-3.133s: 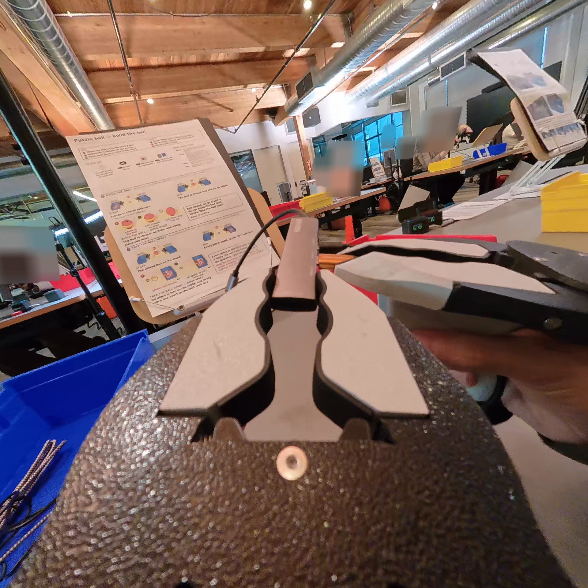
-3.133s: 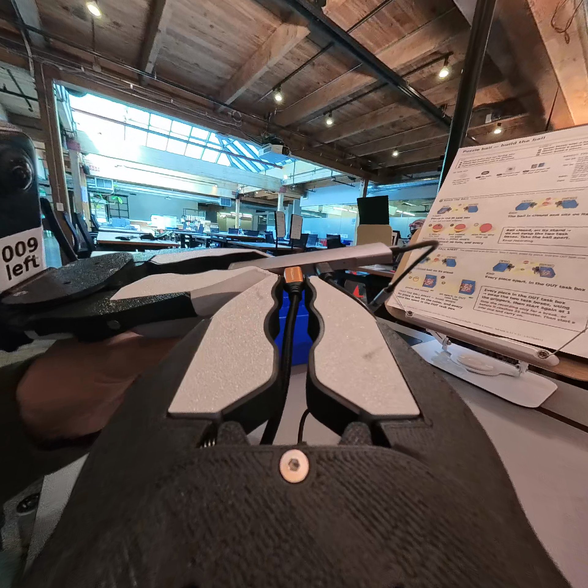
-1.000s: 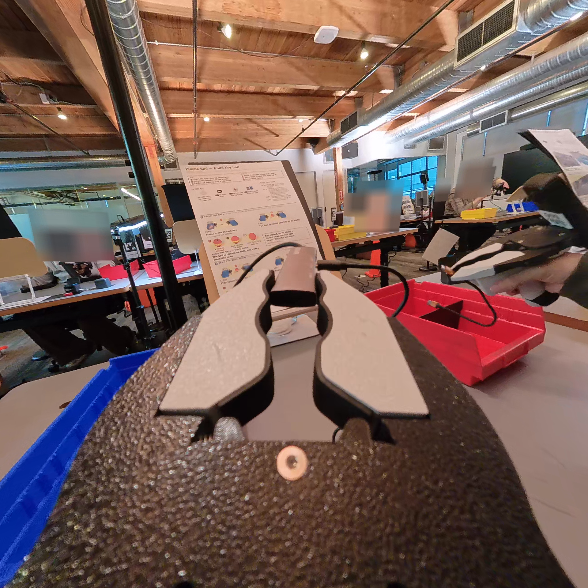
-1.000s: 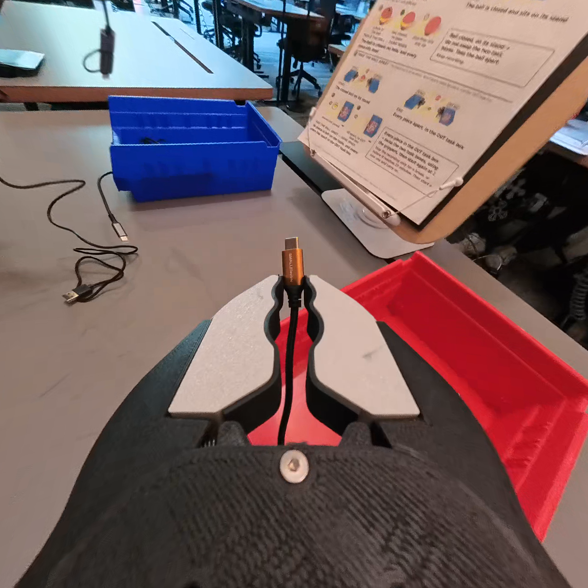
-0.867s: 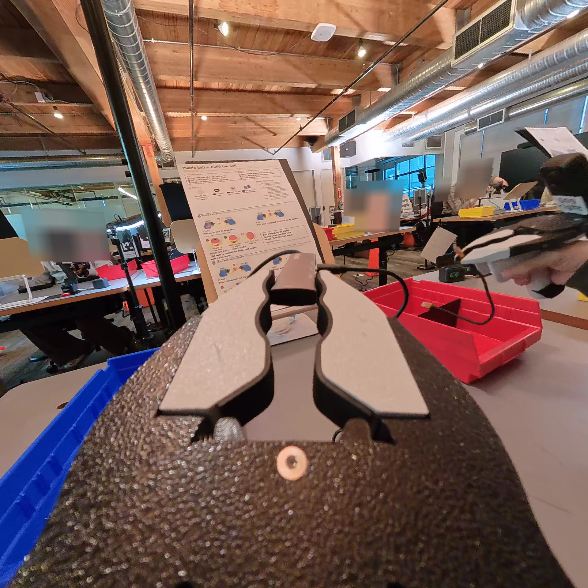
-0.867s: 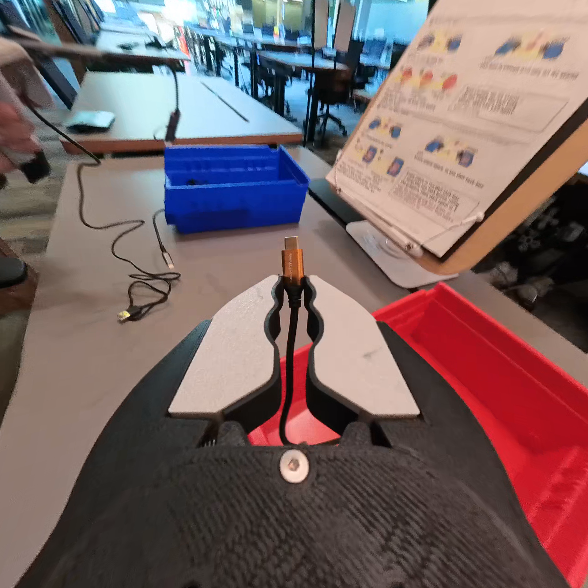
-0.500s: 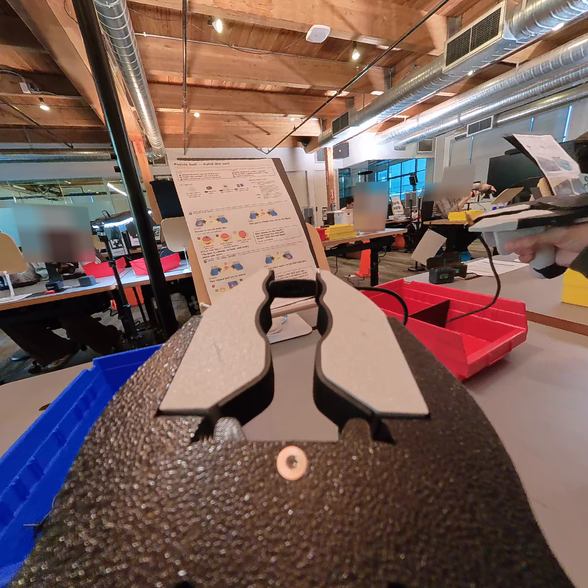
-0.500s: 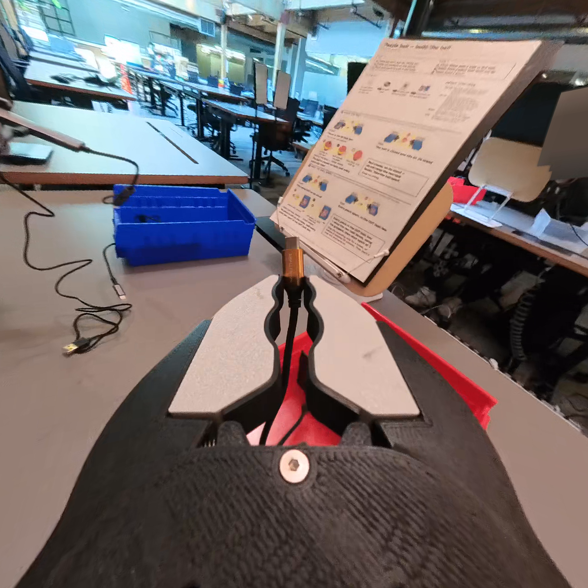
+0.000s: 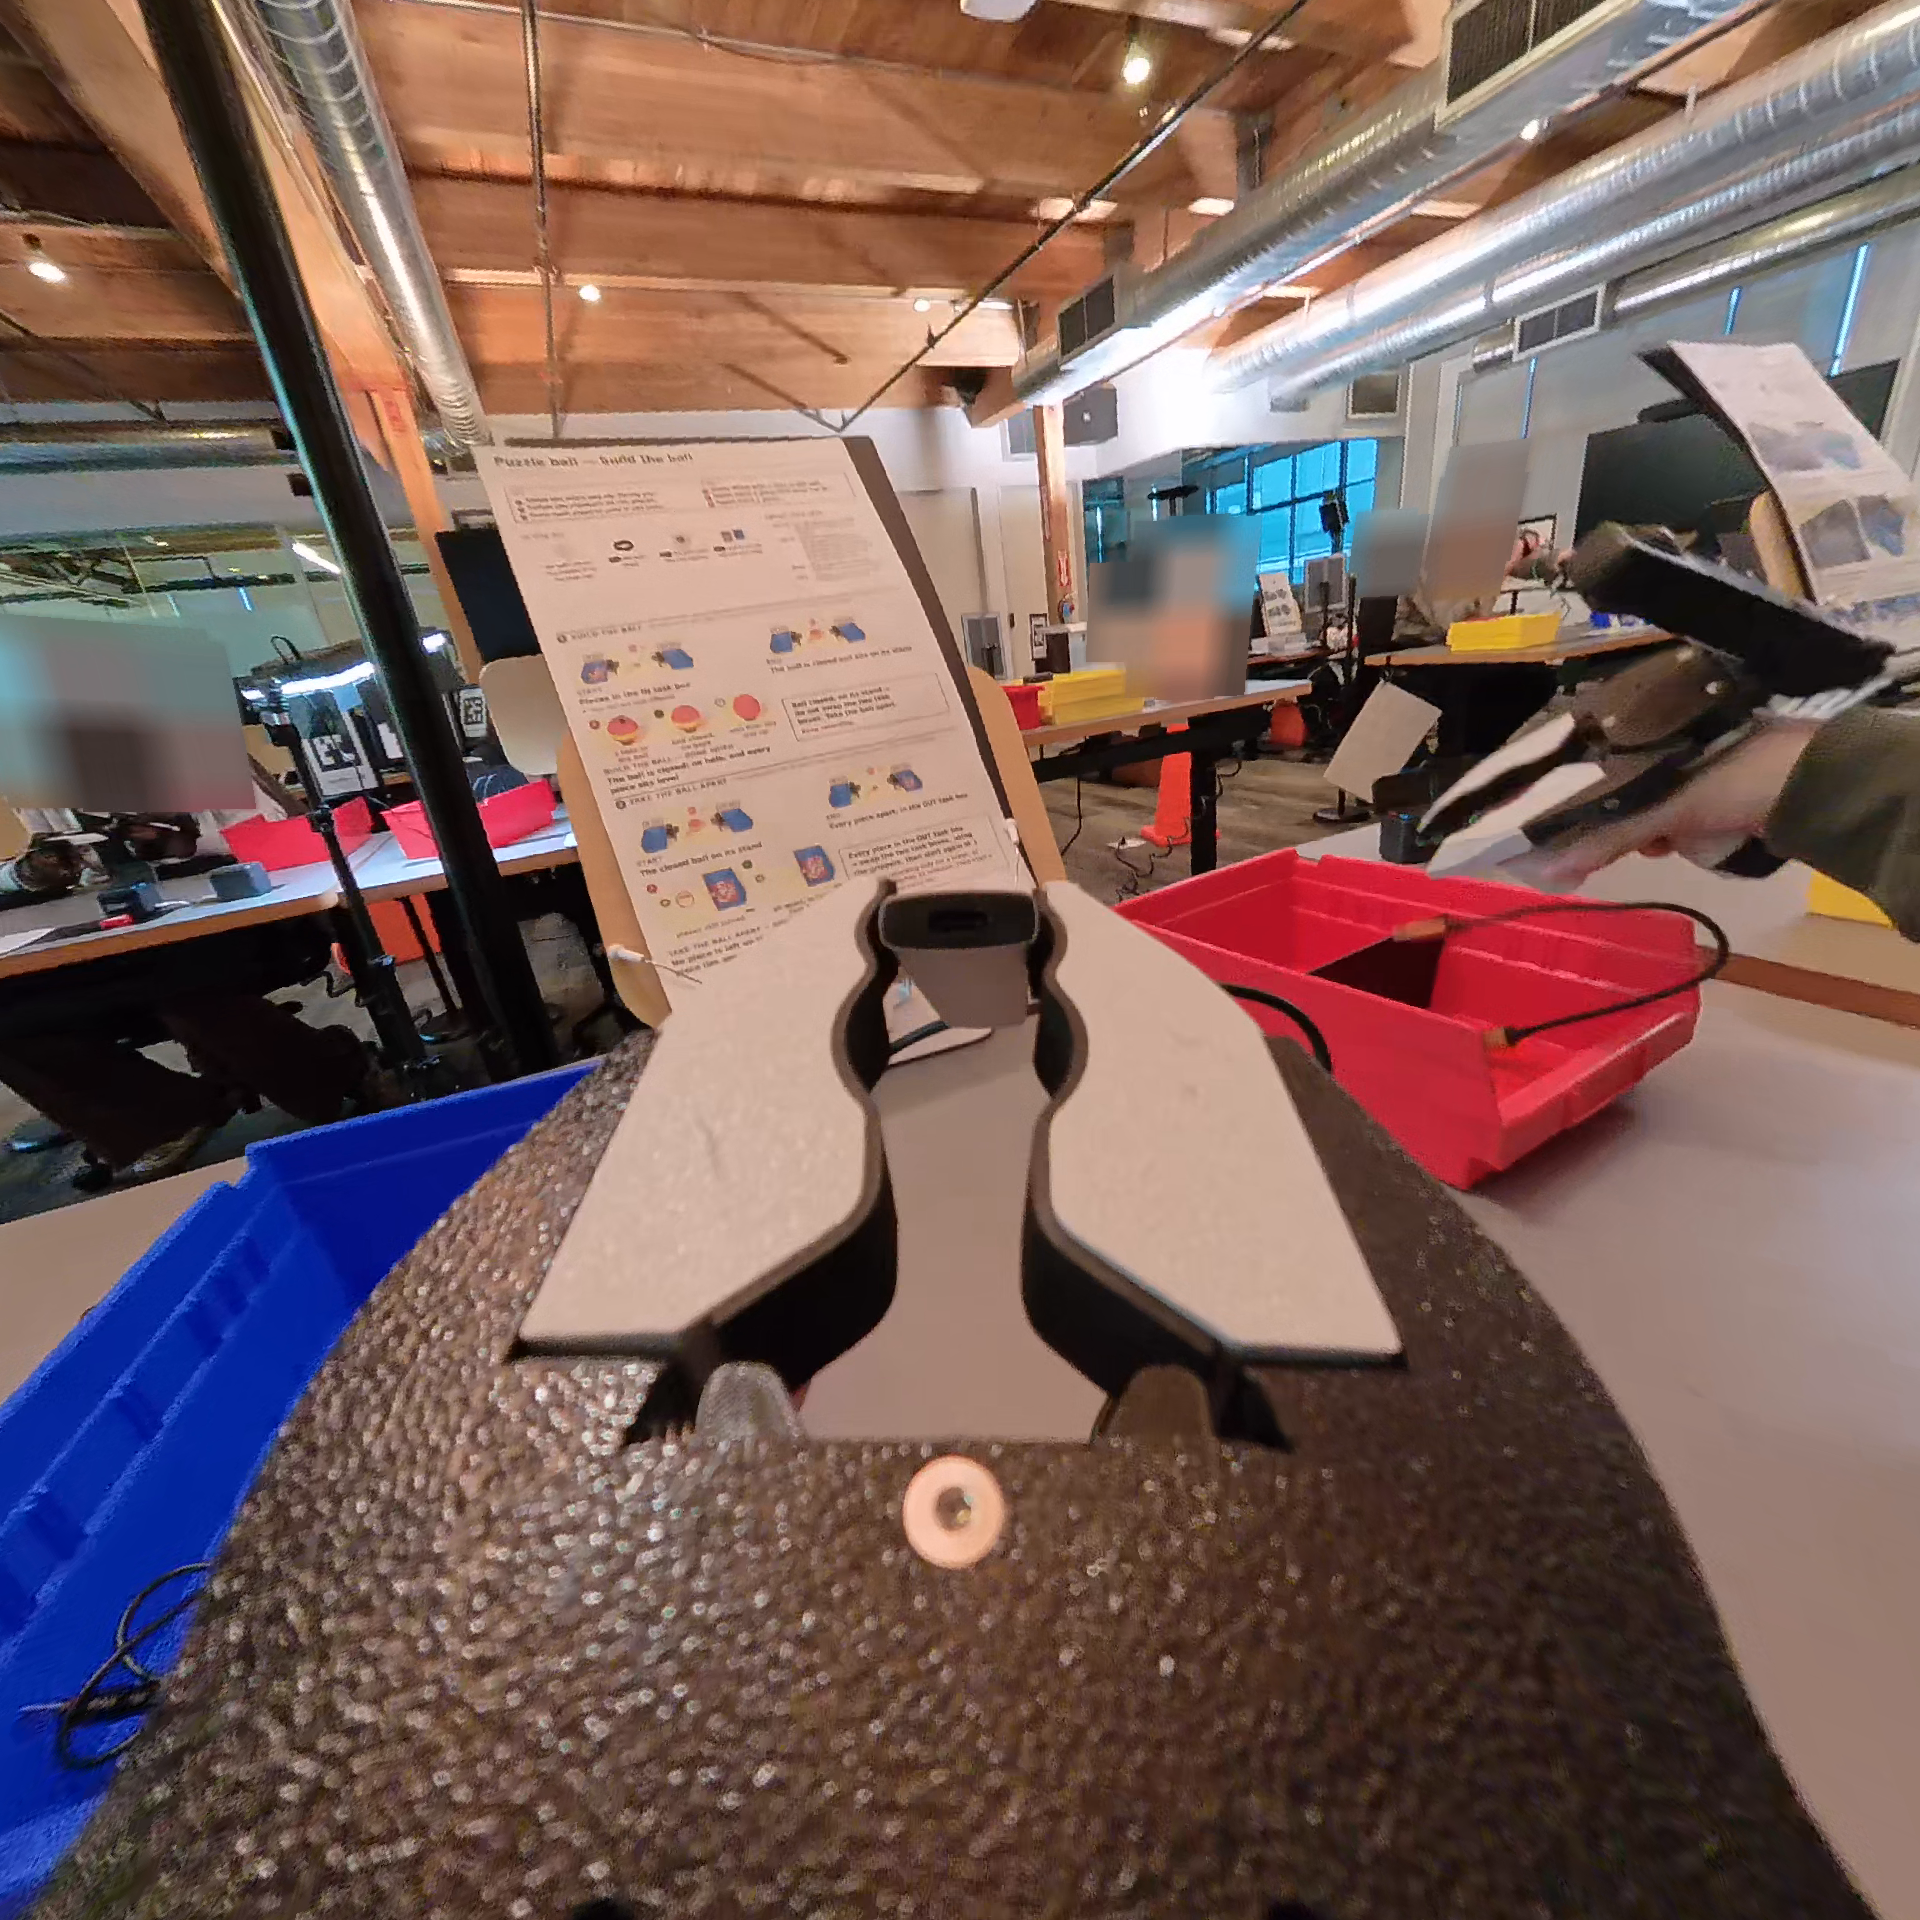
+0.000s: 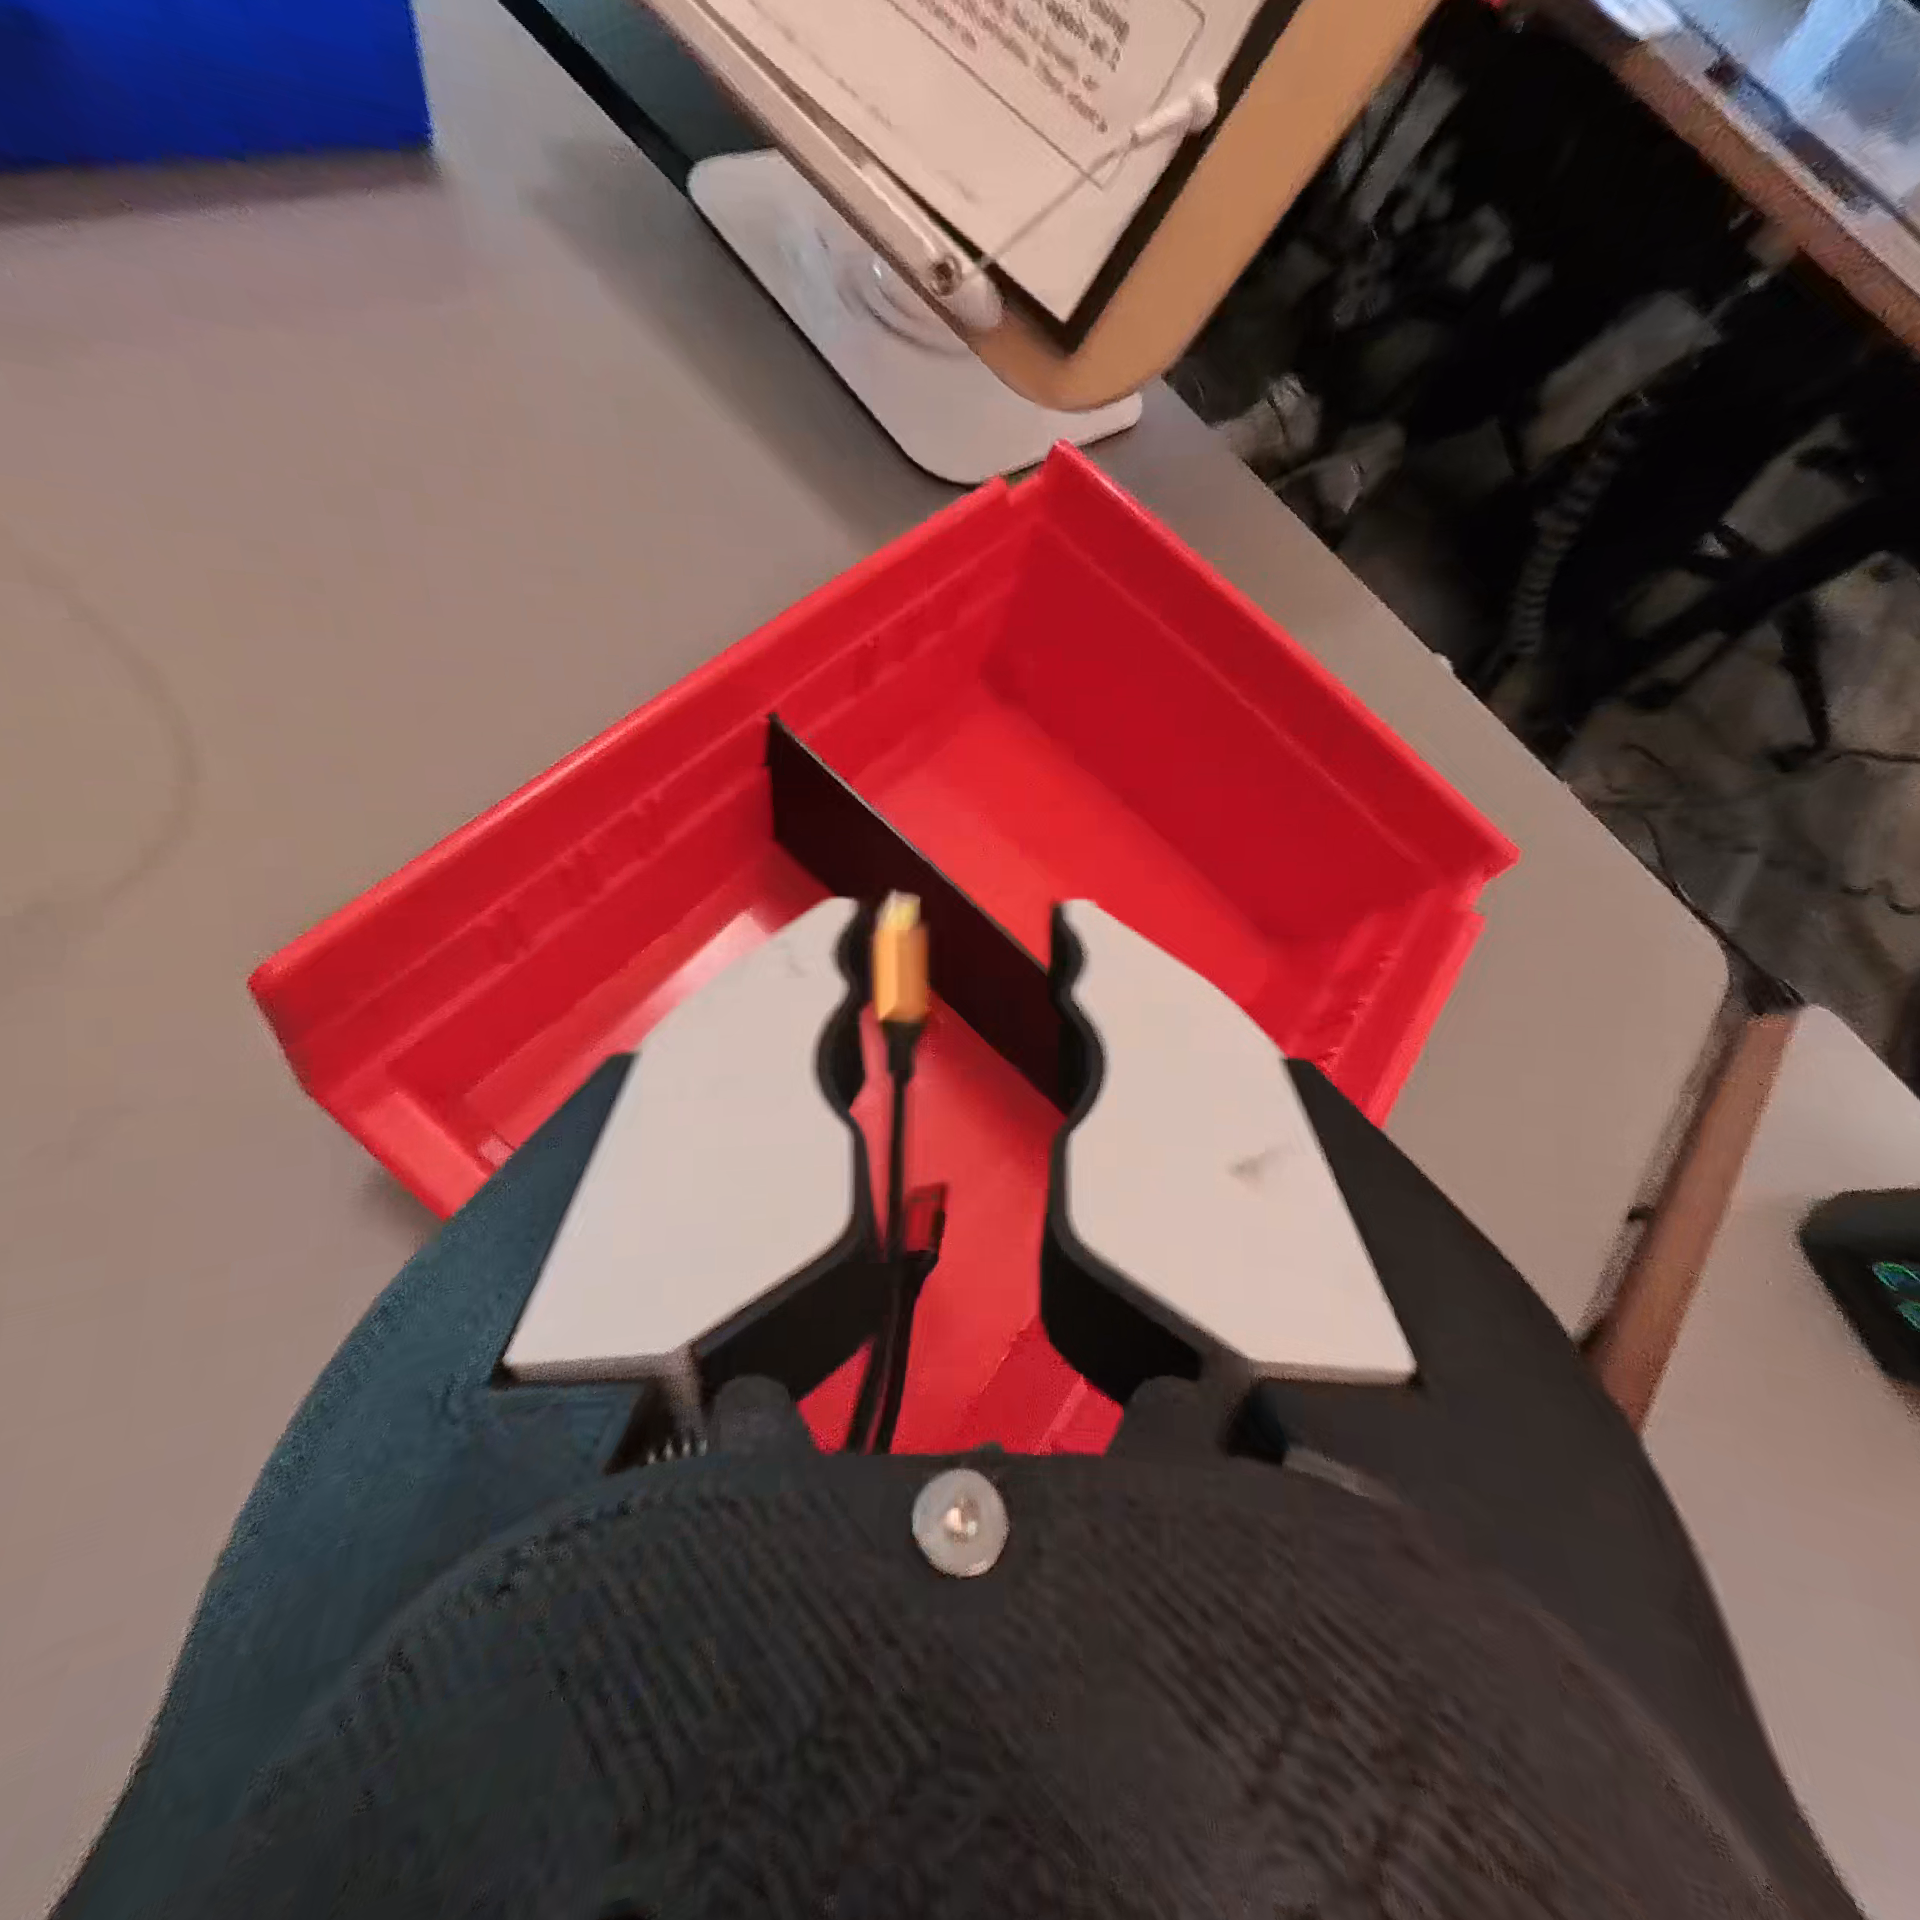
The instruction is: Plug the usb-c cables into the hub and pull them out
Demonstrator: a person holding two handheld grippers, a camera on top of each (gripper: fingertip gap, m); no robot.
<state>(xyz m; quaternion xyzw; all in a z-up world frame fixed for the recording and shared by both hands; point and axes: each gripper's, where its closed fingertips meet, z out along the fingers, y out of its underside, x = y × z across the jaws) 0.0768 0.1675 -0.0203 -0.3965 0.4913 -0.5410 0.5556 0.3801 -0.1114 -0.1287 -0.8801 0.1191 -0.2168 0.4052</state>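
Orange-tipped usb-c cable [image 10: 900,971] is dropping between your right gripper [image 10: 954,914]'s spread-wide fingers toward the red bin [image 10: 644,748] directly below, plug pointing far, while your left gripper [image 9: 958,914] is clamping the hub [image 9: 961,961].

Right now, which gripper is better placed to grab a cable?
Right. The right gripper is open over the red bin, orange-tipped cable between its fingers; the left gripper holds the hub.

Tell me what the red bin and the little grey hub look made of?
The red bin looks like moulded plastic: uniform glossy colour, ribbed walls. The grey hub, held between the left jaws, looks like brushed metal with a matte sheen, though painted plastic is possible.
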